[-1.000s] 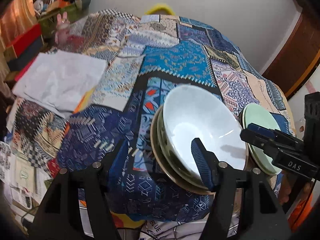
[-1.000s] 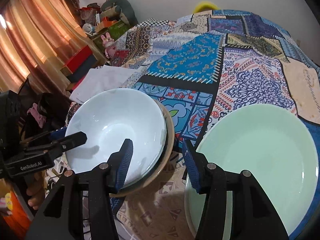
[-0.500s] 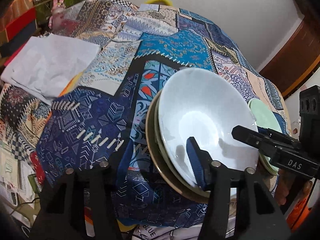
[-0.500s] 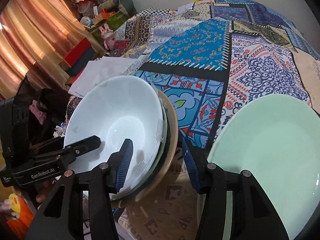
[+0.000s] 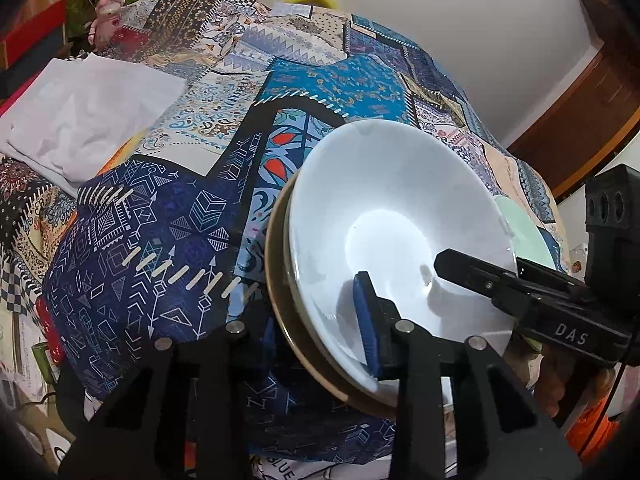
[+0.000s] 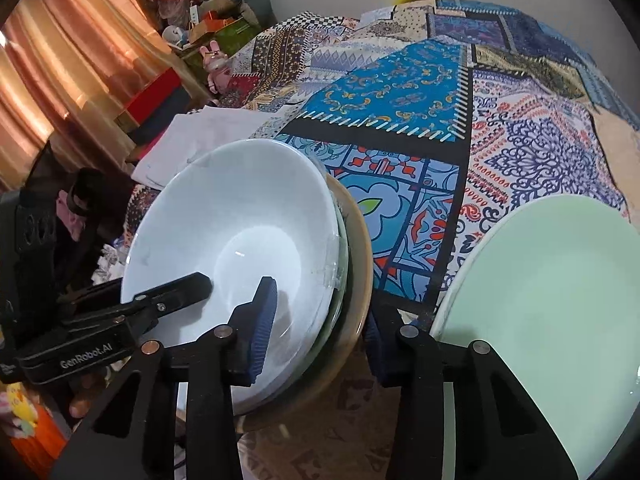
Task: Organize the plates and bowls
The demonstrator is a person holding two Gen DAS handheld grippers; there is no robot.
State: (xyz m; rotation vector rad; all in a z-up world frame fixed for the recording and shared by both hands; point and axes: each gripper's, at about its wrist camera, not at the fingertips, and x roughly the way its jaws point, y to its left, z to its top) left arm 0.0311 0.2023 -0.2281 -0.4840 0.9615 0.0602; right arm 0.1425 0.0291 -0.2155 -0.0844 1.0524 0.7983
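On the patchwork cloth [image 5: 132, 264], both tongs, left [image 5: 308, 320] and right [image 6: 320, 320], straddle the stacked bowls' [image 6: 224, 240] rim, spread.

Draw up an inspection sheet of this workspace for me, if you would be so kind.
Surface: patchwork cloth, wrinkled.
Job's things: white bowl tops a stack over a tan plate; pale green plate beside it.
Clutter: folded white cloth; pink bunny toy.
Grippers: left claw and right claw each straddle the stack's rim, one finger inside the bowl; whether they clamp it cannot be told.
Cables: thin dark lead below the right claw's body.
Surroundings: curtains, red box, white wall.
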